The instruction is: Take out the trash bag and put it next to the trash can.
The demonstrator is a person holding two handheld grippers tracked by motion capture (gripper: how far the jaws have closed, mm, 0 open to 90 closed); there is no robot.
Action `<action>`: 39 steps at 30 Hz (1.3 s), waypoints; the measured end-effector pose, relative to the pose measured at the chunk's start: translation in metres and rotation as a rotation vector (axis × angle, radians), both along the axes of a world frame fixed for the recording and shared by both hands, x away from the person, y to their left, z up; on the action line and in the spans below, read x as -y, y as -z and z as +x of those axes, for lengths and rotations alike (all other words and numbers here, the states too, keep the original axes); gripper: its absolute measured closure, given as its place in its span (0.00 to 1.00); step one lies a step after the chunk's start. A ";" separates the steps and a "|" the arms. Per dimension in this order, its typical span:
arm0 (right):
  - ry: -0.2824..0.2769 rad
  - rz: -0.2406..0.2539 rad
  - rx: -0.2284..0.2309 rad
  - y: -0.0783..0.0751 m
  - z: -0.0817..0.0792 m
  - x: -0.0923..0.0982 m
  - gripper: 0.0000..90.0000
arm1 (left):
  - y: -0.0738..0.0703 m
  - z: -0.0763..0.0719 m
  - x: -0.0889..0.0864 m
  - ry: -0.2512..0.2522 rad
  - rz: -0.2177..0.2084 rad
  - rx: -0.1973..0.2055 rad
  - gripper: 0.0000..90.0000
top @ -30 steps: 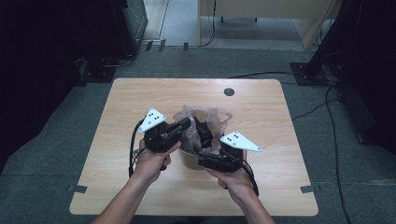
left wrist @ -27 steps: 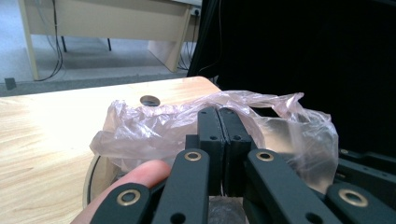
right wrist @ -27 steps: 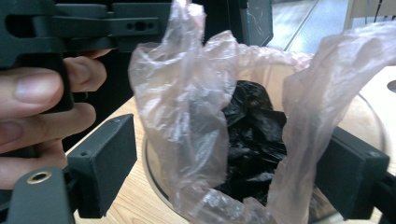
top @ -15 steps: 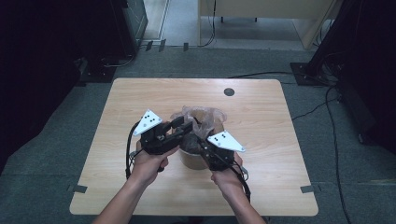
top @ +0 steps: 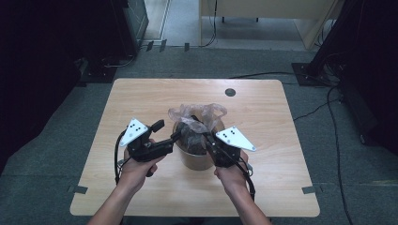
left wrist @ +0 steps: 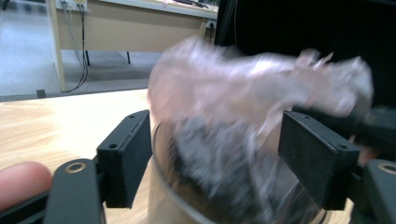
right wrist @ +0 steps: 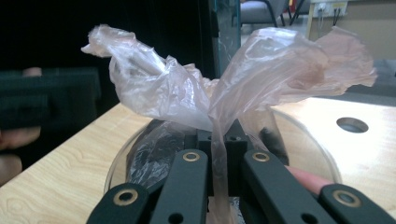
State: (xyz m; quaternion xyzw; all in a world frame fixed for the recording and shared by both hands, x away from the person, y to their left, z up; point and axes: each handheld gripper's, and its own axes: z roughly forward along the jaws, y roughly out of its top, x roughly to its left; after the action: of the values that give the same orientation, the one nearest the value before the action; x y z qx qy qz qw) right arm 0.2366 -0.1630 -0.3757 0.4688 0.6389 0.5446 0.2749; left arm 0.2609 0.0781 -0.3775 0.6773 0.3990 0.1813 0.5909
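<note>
From the high view, a round container (top: 196,158) stands near the middle of the wooden table (top: 281,140), lined with a thin translucent plastic bag (top: 197,113) whose loose top stands up above dark contents; the left gripper (top: 174,137) sits at the container's left rim and the right gripper (top: 206,138) at its right, each held in a hand that comes in from the table's near edge. In the left gripper view, the two black jaws stand wide apart on either side of the container's rim (left wrist: 161,186) and the blurred bag (left wrist: 252,84); they have just been opening, and nothing is pressed between the pads (the film merely floats between them). In the right gripper view, the jaws are clamped together on a gathered strip of the bag (right wrist: 219,140), its two crumpled flaps (right wrist: 154,88) spreading above, with the container's clear rim (right wrist: 303,135) behind. The step in hand looks like gathering or closing the bag's mouth, with the hold passed to the right side. The next move probably calls for the left gripper to find a fresh pinch on the free flap without tearing the thin film or tipping the container.
</note>
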 end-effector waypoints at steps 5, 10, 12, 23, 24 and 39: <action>0.009 0.012 0.026 -0.007 0.002 0.001 1.00 | 0.015 0.000 -0.016 -0.036 0.020 -0.050 0.21; 0.015 0.018 0.050 -0.015 0.003 0.000 1.00 | 0.026 -0.001 -0.036 -0.106 0.048 -0.053 0.20; 0.014 0.017 0.060 -0.018 0.003 -0.001 1.00 | 0.034 0.000 -0.043 -0.140 0.068 -0.063 0.20; 0.025 0.022 0.115 -0.042 0.005 0.002 1.00 | 0.085 0.001 -0.071 -0.284 0.229 -0.145 0.20; 0.026 0.023 0.122 -0.044 0.005 0.002 1.00 | 0.090 0.001 -0.074 -0.303 0.244 -0.156 0.20; 0.076 0.053 0.171 -0.069 0.006 0.020 1.00 | 0.134 0.015 -0.101 -0.415 0.352 -0.262 0.19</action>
State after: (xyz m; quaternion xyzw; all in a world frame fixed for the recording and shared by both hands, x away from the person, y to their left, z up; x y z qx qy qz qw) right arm 0.2428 -0.1830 -0.3067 0.4517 0.5801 0.5885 0.3363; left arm 0.2754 0.1787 -0.5117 0.6909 0.5642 0.2756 0.3584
